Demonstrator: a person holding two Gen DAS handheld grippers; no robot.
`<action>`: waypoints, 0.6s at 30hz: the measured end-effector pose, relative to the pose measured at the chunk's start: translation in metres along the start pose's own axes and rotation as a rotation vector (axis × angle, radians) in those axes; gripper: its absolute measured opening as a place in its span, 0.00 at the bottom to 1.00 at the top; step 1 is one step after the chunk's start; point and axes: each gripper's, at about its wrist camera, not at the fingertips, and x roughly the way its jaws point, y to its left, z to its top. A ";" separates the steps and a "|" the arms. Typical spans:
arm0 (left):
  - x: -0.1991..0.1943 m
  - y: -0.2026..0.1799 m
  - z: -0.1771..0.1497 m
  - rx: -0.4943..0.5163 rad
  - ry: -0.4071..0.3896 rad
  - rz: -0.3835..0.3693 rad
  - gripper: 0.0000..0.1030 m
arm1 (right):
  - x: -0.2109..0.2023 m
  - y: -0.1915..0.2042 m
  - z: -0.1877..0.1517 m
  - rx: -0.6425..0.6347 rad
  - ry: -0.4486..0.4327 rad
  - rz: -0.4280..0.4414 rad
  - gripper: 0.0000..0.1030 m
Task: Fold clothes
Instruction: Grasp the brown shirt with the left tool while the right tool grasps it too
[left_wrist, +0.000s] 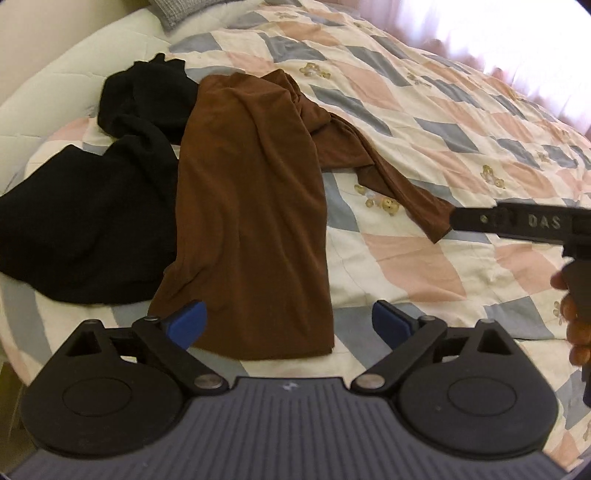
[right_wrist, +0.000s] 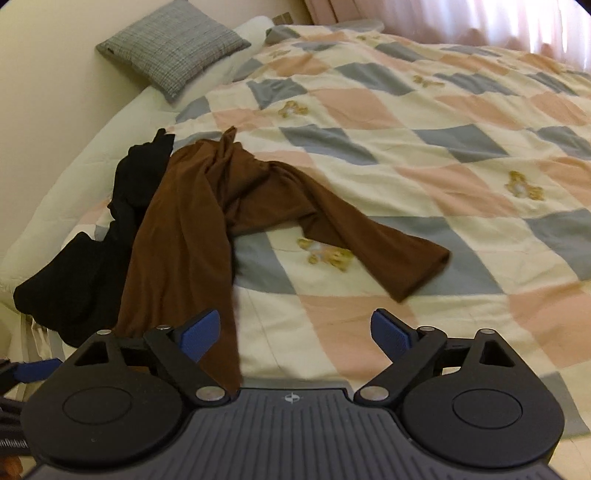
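1. Blue-padded left tongs are standing wide apart at the bottom of the left wrist view, gripping nothing; the hem of the brown garment is lying on the bed between and just beyond the two pads, with neither pad visibly pressing on it.
2. Right tongs are likewise gaping wide and carrying nothing, with the near edge of the brown garment running under the left pad in that view.
3. Raised letters "DAS" are reading along a black finger of the right tongs where it is entering the left wrist view from the right edge, its tip just beside the sleeve cuff. A hand is showing at that same edge, wrapped around the handle.
4. The brown garment is lying on the quilt with its long axis running away from the cameras, hem nearest and bunched top farthest. One sleeve is stretching out to the right and back toward the cameras, cuff pointing at the right tongs.
5. A black garment is lying crumpled just to the left, touching the brown one along its side.
6. The quilt is carrying pink, grey-blue and cream diamonds with small embroidered teddy bears.
7. A grey woven pillow is resting at the far left corner of the bed, against the wall.
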 end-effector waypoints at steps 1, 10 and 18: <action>0.004 0.004 0.004 0.008 -0.001 -0.006 0.90 | 0.007 0.005 0.005 -0.009 0.003 -0.004 0.84; 0.062 0.014 0.054 0.071 -0.030 -0.087 0.67 | 0.060 0.008 0.044 0.062 0.018 0.015 0.55; 0.118 0.001 0.094 0.080 -0.076 -0.130 0.70 | 0.099 -0.003 0.075 0.163 -0.013 0.029 0.42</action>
